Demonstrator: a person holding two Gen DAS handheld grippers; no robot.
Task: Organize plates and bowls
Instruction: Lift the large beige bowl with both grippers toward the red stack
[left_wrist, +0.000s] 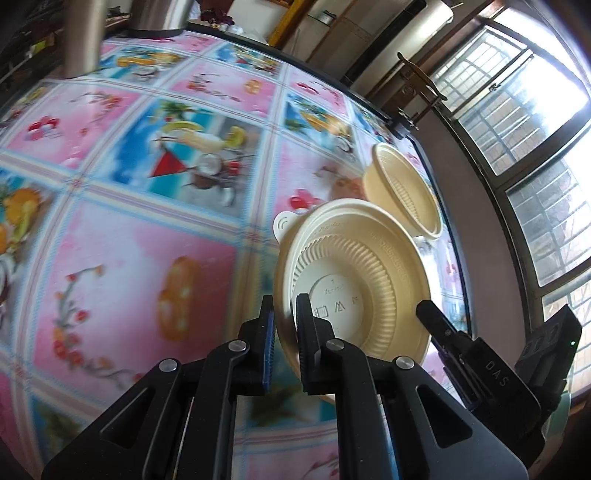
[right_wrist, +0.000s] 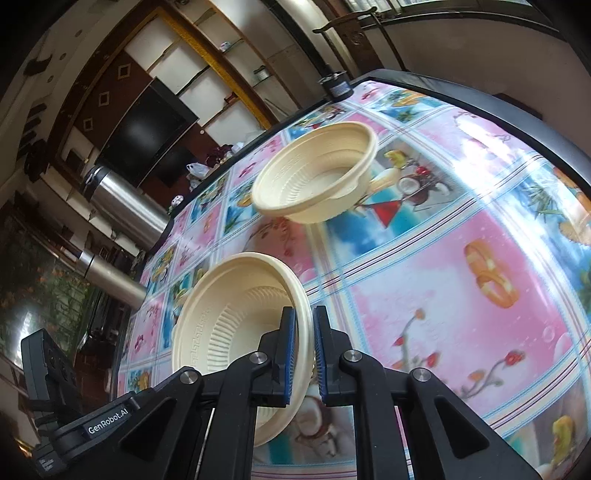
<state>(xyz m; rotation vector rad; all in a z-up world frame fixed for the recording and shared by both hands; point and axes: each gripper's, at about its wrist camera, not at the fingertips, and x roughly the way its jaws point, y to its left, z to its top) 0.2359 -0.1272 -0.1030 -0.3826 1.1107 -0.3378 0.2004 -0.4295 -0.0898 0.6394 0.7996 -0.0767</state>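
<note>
A cream ribbed bowl (left_wrist: 354, 280) hangs tilted above the flowered tablecloth, its underside facing the left wrist camera. My left gripper (left_wrist: 284, 306) is shut on its near rim. The right wrist view shows the inside of the same bowl (right_wrist: 229, 325), with my right gripper (right_wrist: 303, 314) shut on its rim. The right gripper's finger (left_wrist: 430, 317) reaches the bowl's opposite edge. A second cream bowl (left_wrist: 402, 188) (right_wrist: 314, 177) sits upright on the table beyond. A small white tab (left_wrist: 284, 225) peeks out behind the held bowl.
Two steel flasks (right_wrist: 125, 203) (right_wrist: 110, 277) stand along one table edge. A small black object (right_wrist: 334, 86) sits at the far corner. The dark table edge (left_wrist: 436, 173) runs close behind the second bowl, with a wooden chair (left_wrist: 417, 77) and barred windows beyond.
</note>
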